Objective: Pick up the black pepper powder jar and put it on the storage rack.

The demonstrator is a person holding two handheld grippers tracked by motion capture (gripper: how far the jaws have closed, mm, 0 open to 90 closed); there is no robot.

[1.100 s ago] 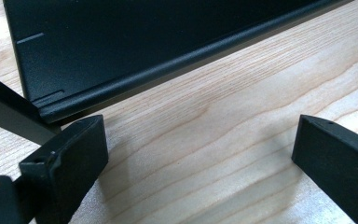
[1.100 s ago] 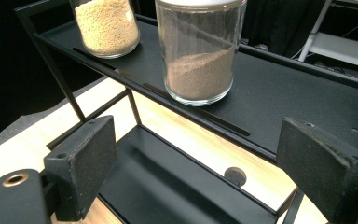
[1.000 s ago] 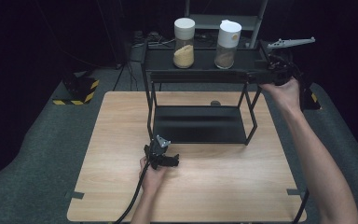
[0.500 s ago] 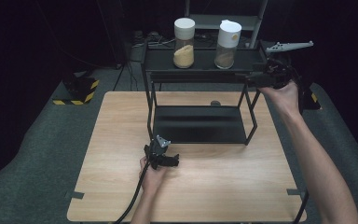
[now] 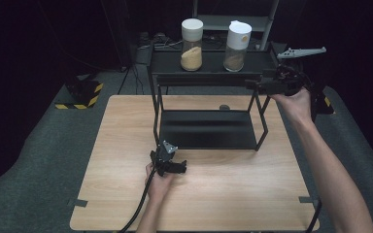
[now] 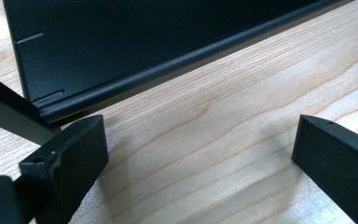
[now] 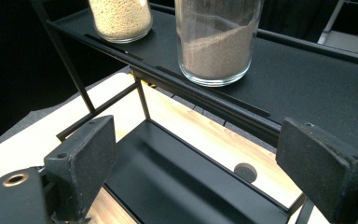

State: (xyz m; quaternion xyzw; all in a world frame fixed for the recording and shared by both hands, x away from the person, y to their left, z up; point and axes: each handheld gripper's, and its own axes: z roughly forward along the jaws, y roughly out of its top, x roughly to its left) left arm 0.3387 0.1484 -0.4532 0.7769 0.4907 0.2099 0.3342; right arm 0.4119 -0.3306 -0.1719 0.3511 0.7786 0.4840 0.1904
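Note:
A black two-tier shelf (image 5: 209, 73) stands on the wooden table (image 5: 233, 189). On its top tier are two white-lidded jars: one of yellow grains (image 5: 192, 46) (image 7: 121, 16) and one of brown powder (image 5: 236, 47) (image 7: 214, 44). My right gripper (image 5: 252, 86) (image 7: 209, 163) hovers at the right end of the top tier, pointing left toward the jars, open with nothing between its jaws. Low on the table, my left gripper (image 5: 178, 167) (image 6: 200, 154) rests by the shelf's front left leg, open over bare wood, facing the lower tray (image 6: 135, 42).
A small dark disc (image 5: 224, 107) (image 7: 245, 171) lies on the table behind the lower tray. A yellow-and-black striped block (image 5: 80, 94) sits on the floor at the left. Dark equipment stands behind the table. Open wood lies in front of the shelf.
The right gripper has sunk slightly beside the top tier. The left gripper has stayed still.

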